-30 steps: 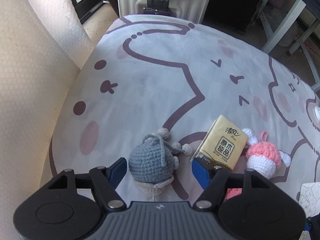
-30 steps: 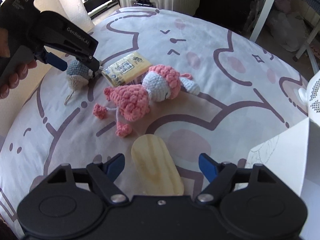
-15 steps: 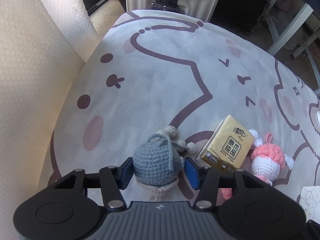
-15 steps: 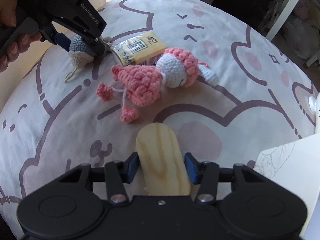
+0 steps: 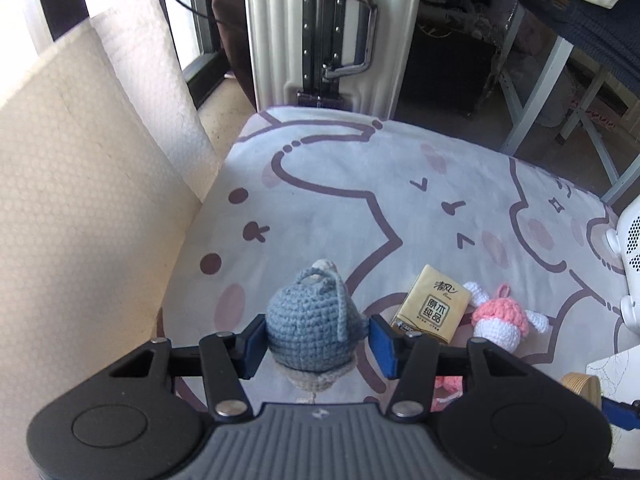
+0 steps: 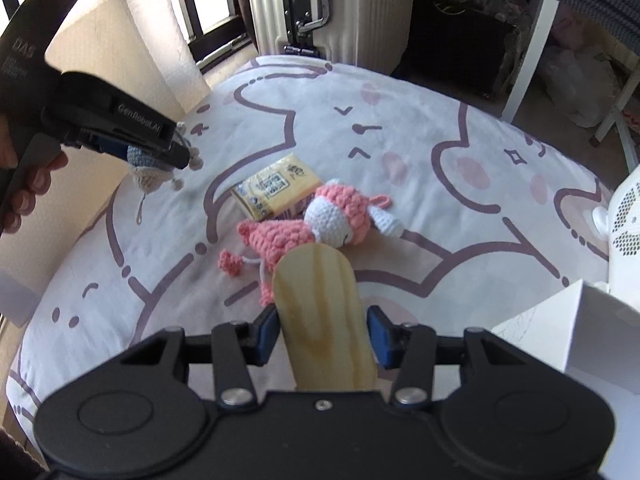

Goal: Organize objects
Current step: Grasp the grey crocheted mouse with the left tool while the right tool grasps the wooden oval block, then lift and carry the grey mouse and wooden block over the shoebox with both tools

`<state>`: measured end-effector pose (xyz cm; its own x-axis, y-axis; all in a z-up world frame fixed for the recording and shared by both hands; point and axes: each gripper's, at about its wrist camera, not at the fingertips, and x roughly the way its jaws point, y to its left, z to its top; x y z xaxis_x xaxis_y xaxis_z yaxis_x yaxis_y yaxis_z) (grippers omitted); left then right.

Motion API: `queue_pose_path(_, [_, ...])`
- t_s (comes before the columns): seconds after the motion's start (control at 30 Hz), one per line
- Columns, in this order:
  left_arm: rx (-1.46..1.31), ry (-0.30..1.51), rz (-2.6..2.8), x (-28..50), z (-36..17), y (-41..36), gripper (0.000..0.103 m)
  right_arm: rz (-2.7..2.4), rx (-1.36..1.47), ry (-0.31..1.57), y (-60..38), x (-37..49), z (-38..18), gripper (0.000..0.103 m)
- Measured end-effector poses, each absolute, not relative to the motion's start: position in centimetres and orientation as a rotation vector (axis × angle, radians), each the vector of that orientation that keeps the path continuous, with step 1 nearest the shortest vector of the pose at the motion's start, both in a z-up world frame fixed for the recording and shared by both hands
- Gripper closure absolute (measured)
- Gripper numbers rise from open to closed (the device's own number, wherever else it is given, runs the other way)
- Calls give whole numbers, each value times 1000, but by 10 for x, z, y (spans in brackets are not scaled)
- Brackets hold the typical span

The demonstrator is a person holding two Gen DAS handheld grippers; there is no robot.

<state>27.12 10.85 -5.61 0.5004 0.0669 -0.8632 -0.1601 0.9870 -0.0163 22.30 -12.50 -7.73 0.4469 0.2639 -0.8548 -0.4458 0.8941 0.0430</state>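
My left gripper point(image 5: 316, 338) is shut on a grey-blue crochet toy point(image 5: 310, 330) and holds it above the printed bedsheet point(image 5: 340, 200); the toy also shows in the right wrist view point(image 6: 150, 170), in the left gripper point(image 6: 176, 152). My right gripper point(image 6: 322, 334) is shut on a flat wooden paddle point(image 6: 324, 320), lifted off the sheet. A yellow tissue pack point(image 6: 276, 190) and a pink-and-white crochet doll point(image 6: 316, 224) lie side by side on the sheet, touching; both also show in the left wrist view, the pack point(image 5: 432, 306) and the doll point(image 5: 500, 320).
A white suitcase point(image 5: 332, 36) stands beyond the bed's far edge. A cream padded wall point(image 5: 80, 200) borders the left side. A white box point(image 6: 580, 332) and a white fan point(image 6: 628, 220) sit at the right. Table legs point(image 5: 532, 96) stand at the back right.
Both grippers closed, the left on the grey-blue toy and the right on the wooden paddle, then lifted them off the sheet. The pack and doll stayed put.
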Motion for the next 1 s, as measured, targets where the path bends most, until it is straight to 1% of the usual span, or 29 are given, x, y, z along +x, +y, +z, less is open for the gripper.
queue_pose_path(0.53, [0,818,61,201,8,71,49,373,-44,881,-164,205,-19,55])
queue_pose_path(0.8, [74,748,62,174,24,53,49,346,22,834,-185,189,4,55])
queue_pose_path(1.0, [67,716,39,156,33,40,49,345,39,798,-196,177,17,55])
